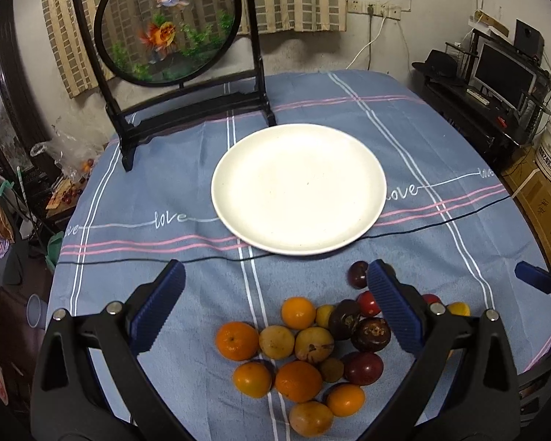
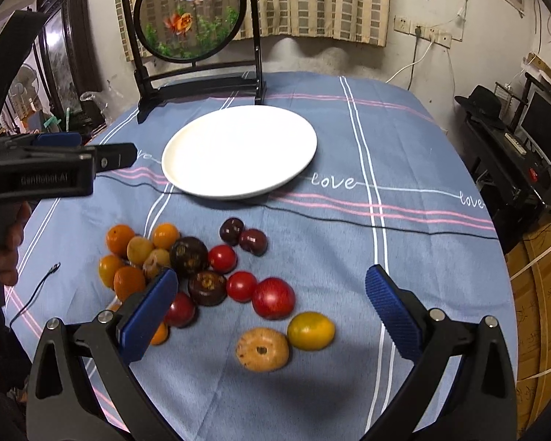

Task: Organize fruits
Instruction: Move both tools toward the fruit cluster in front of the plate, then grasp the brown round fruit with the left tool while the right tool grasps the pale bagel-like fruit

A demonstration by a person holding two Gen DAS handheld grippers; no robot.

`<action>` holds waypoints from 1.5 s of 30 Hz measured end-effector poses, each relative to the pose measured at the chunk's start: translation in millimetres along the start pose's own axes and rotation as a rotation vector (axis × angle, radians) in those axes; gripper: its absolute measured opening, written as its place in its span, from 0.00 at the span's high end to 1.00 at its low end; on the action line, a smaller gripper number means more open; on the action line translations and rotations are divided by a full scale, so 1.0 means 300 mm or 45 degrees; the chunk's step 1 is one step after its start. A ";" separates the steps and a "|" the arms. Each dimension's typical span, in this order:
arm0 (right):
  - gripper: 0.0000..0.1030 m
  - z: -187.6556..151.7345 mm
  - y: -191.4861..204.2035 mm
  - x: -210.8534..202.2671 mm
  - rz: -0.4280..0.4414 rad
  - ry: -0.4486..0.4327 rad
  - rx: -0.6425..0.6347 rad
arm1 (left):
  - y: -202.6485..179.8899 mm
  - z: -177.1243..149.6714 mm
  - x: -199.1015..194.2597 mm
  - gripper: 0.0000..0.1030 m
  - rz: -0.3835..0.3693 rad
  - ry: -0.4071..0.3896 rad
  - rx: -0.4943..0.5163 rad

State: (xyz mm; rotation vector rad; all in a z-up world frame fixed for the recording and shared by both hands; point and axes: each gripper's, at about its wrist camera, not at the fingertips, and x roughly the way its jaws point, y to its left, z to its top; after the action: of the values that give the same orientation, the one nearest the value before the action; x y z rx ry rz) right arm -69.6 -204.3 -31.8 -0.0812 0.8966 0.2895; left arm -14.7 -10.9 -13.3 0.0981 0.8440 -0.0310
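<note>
A pile of fruit lies on the blue tablecloth: oranges (image 1: pixel 237 341), yellow fruits (image 1: pixel 276 341), dark purple mangosteens (image 1: pixel 370 334) and red ones (image 2: pixel 273 298). A white plate (image 1: pixel 299 187) (image 2: pixel 238 151) sits bare behind the pile. My left gripper (image 1: pixel 275 308) hovers open above the pile with nothing between its fingers. My right gripper (image 2: pixel 272 307) is open too, over the red fruits, a yellow fruit (image 2: pixel 311 331) and a tan fruit (image 2: pixel 262 349). The left gripper's body (image 2: pixel 55 169) shows at the left of the right wrist view, held by a hand (image 2: pixel 9 242).
A black-framed round goldfish screen (image 1: pixel 165 22) stands at the table's back left. A thin black cable (image 2: pixel 385 226) runs across the cloth between plate and fruit. A shelf with a monitor (image 1: pixel 503 77) and boxes stands off the table's right side.
</note>
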 end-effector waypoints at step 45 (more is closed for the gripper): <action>0.29 -0.231 -0.019 0.181 0.119 0.390 0.072 | 0.049 -0.444 0.014 0.02 -0.227 0.314 0.165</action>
State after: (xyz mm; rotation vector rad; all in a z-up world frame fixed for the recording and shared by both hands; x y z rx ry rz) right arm -88.6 -211.2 -117.7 -0.0314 1.2146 0.3444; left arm -110.1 16.9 -103.3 0.1499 1.0954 -0.2453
